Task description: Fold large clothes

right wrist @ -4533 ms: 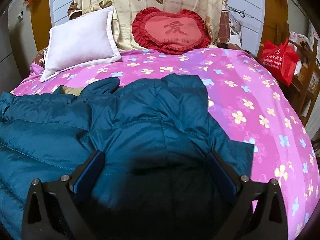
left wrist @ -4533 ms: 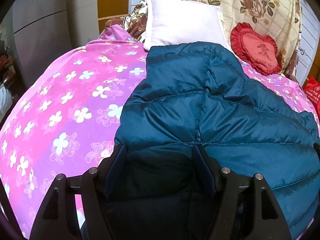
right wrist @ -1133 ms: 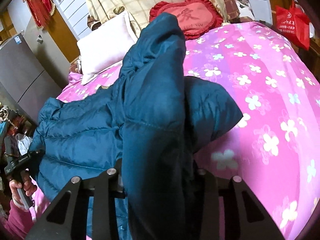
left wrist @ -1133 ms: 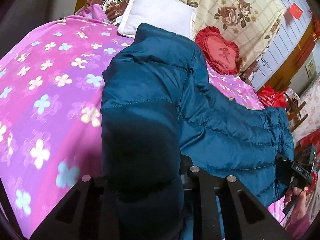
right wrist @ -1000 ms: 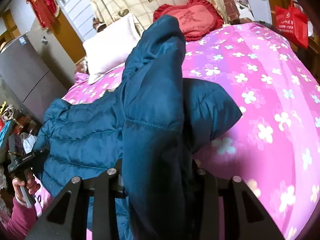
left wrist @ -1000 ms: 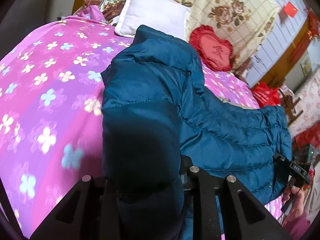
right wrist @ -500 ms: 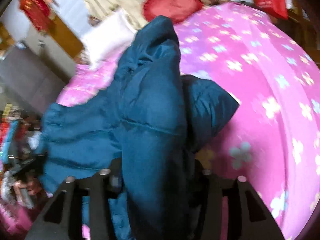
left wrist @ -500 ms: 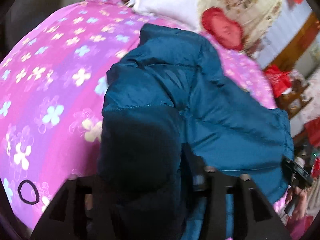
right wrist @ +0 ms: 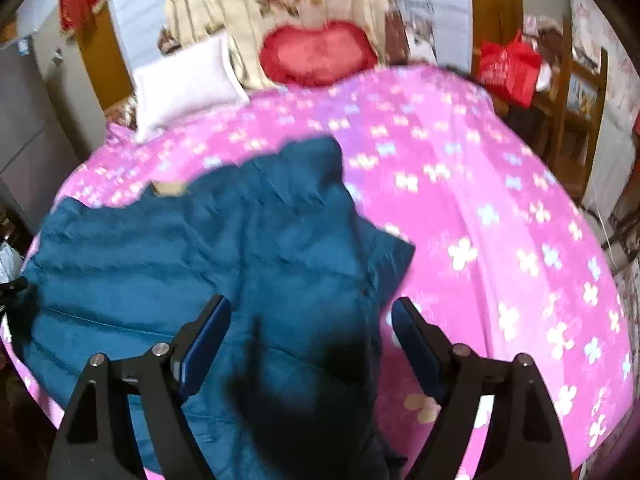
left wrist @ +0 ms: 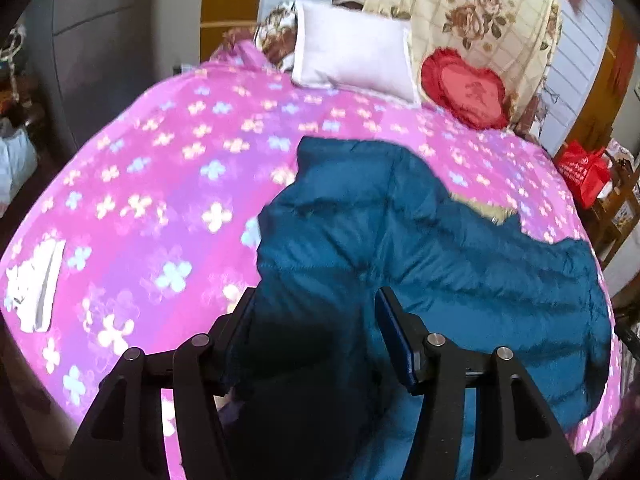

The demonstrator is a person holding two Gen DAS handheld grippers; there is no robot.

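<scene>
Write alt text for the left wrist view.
The open left gripper, jaws just opened, hovers over a teal puffer jacket lying on a pink floral bedspread. A white pillow and red heart cushion sit behind.

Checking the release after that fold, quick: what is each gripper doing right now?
Left gripper: open, jaws just opened, blue jacket loose between them.
Right gripper: open, just opened; jacket between them, not gripped.

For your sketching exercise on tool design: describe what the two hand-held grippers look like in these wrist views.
Both look alike. The left gripper and the right gripper each have two matt black angular arms with triangular cut-outs and silver screw heads. Their fingers carry flat dark blue pads on the inner faces. No cables, markings or sleeves are visible.
</scene>
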